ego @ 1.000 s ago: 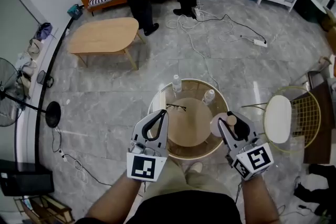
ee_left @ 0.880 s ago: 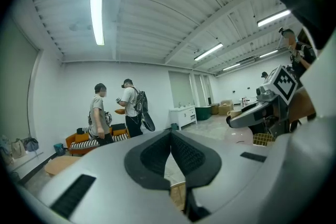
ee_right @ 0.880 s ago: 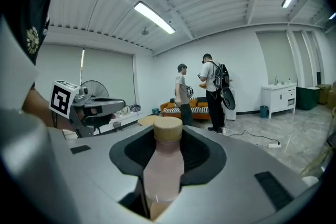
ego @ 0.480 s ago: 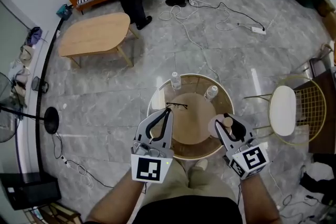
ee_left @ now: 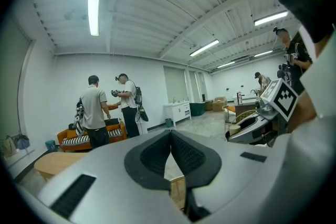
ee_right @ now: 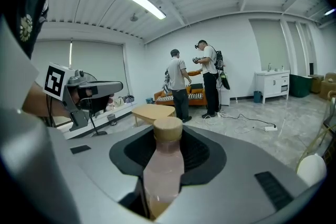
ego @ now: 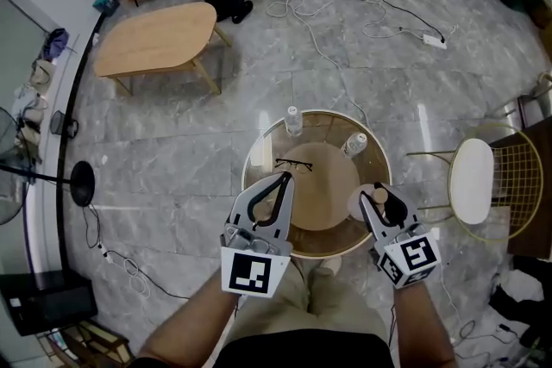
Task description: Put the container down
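So the right gripper (ego: 380, 204) is clamped on the container (ee_right: 164, 171), a small pinkish see-through bottle with a tan cap (ee_right: 168, 129). The jaws squeeze the body just under the cap, with the bottle standing upright between them. From the head view it hangs over the near right edge of the round table (ego: 329, 186). How high off the top it is, I honestly can't tell from that steep angle.

The left gripper (ee_left: 170, 136) is pinched together with nothing in it, parked over the near left edge of the table.

Handling guess: it looks like a light, stiff plastic bottle with smooth sides, so probably a bit slippery. A grip high on the body seems fine, but the base swings free below the jaws. I'd want it level before it touches down so it doesn't tip. It seems yellower near the bottom, maybe a little liquid, maybe just light.

On the table there's a pair of glasses (ego: 293, 164) towards the far left. Two clear water bottles, one (ego: 293, 120) at the far edge and one (ego: 354, 144) to its right, stand well apart from the container. Their fill level is too small to read. The wooden middle near the right gripper looks bare, so that's where I'd set it.
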{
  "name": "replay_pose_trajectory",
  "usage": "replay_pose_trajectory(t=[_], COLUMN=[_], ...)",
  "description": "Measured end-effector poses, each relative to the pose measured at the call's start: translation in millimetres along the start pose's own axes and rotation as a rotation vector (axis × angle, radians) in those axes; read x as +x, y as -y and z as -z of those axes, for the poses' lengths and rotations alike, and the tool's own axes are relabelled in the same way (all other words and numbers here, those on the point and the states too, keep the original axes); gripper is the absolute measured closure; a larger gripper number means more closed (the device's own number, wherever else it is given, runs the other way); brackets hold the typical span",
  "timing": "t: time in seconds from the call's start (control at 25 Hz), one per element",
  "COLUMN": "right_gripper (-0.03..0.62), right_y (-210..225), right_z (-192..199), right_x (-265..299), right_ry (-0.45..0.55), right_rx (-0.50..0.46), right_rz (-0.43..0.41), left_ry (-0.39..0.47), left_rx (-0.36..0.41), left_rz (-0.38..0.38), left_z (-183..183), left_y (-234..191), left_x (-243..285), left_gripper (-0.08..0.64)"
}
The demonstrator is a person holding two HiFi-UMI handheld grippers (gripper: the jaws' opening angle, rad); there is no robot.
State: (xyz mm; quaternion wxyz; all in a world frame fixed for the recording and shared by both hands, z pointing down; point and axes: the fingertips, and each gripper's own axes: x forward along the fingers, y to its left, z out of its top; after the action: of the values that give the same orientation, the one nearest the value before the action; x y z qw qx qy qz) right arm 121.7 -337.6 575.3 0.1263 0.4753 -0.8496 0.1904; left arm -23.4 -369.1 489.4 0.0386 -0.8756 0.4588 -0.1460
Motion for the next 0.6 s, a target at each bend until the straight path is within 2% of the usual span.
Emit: replay_pose_trajectory(t=[0.4,0.6], right_gripper=[0.446,0.446], right_y=[11.7,15.9], right_z=[49.6,87.2], right_x=[34.8,49.4], right_ry=[-0.076,-0.136], right_rx=[0.002,-0.003], right_rz=[-0.004,-0.005], left_ry=[-0.024,-0.038], left_rx=[-0.004,0.001], left_rz=[-0.011,-0.013], left_z=[27.0,38.5], left_y=[-5.5,-5.4], left_x=[8.1,5.3], left_gripper=[0.545,0.545])
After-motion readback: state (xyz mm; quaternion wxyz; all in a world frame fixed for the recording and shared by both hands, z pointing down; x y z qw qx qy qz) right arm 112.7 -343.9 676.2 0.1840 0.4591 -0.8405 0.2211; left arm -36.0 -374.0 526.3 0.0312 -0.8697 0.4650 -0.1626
